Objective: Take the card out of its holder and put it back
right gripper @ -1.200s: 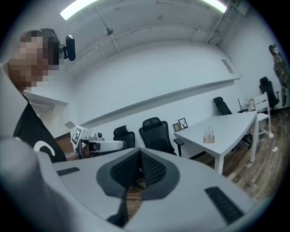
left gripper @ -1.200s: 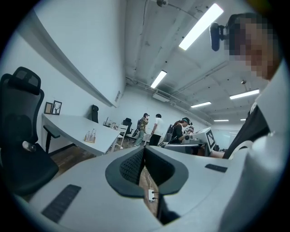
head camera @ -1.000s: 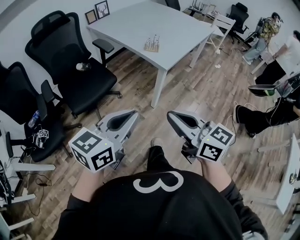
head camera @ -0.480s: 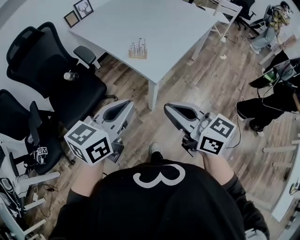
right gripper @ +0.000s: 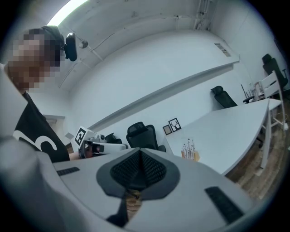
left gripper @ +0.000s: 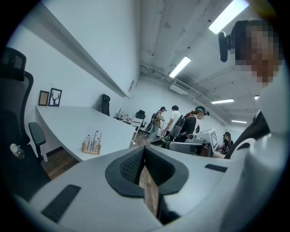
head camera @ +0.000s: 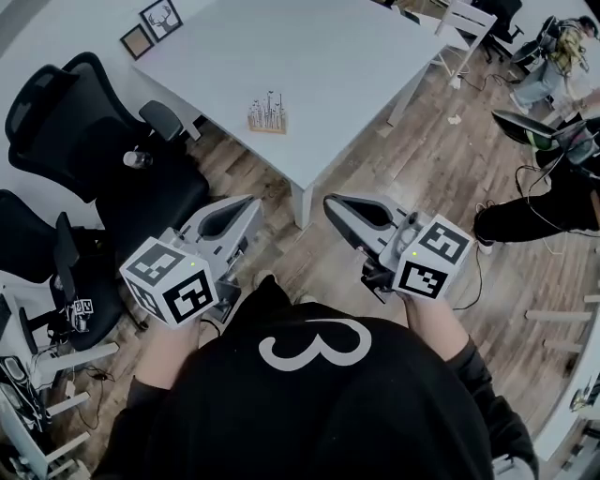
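**Both grippers closed and empty, short of the table**

Standing on the wood floor (head camera: 403, 159) just short of the white table (head camera: 319, 56); holding the left gripper (head camera: 246, 202) and the right gripper (head camera: 330, 202) side by side, a little apart, low in front of the body, noses toward the table's near corner; left jaws pressed tip to tip, with only a thin wedge of floor showing behind the tips and nothing gripped; right jaws likewise closed pad to pad on nothing; wooden holder (head camera: 267, 114) upright on the table near its front edge, set with thin upright pieces, too small to tell a card among them, untouched and well apart from both grippers; black office chairs (head camera: 94, 131) at the left; framed pictures (head camera: 159, 16) at the table's far corner.
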### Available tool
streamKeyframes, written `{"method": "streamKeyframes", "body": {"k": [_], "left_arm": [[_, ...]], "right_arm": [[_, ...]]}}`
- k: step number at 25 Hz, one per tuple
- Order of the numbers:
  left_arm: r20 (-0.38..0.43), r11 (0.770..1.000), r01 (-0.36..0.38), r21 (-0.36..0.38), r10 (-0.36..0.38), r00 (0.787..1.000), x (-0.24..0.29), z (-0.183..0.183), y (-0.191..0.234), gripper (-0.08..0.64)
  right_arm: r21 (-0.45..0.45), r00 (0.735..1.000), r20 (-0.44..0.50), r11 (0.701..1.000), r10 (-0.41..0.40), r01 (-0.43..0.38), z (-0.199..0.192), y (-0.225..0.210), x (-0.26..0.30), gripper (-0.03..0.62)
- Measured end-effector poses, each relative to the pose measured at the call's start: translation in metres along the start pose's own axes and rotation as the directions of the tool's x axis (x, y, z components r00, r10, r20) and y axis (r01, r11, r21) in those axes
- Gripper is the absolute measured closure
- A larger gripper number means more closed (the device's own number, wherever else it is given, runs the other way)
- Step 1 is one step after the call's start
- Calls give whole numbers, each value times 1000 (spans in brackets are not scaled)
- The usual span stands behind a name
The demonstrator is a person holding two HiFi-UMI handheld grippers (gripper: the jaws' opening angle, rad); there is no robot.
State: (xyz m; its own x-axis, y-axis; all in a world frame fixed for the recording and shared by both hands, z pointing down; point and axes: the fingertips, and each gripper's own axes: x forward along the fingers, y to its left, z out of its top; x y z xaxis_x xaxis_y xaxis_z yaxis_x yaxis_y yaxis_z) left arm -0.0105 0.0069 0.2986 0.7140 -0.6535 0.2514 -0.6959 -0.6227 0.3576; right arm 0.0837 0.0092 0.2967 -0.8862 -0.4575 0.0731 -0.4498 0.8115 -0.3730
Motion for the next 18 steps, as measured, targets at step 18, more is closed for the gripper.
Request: {"method": "streamKeyframes", "body": {"k": [18], "left_arm": [[-39, 998, 33, -47, -35, 999, 74, 49, 118, 546]], "right_arm": [[1, 1000, 15, 1000, -19, 19, 53, -109, 94, 581]]}}
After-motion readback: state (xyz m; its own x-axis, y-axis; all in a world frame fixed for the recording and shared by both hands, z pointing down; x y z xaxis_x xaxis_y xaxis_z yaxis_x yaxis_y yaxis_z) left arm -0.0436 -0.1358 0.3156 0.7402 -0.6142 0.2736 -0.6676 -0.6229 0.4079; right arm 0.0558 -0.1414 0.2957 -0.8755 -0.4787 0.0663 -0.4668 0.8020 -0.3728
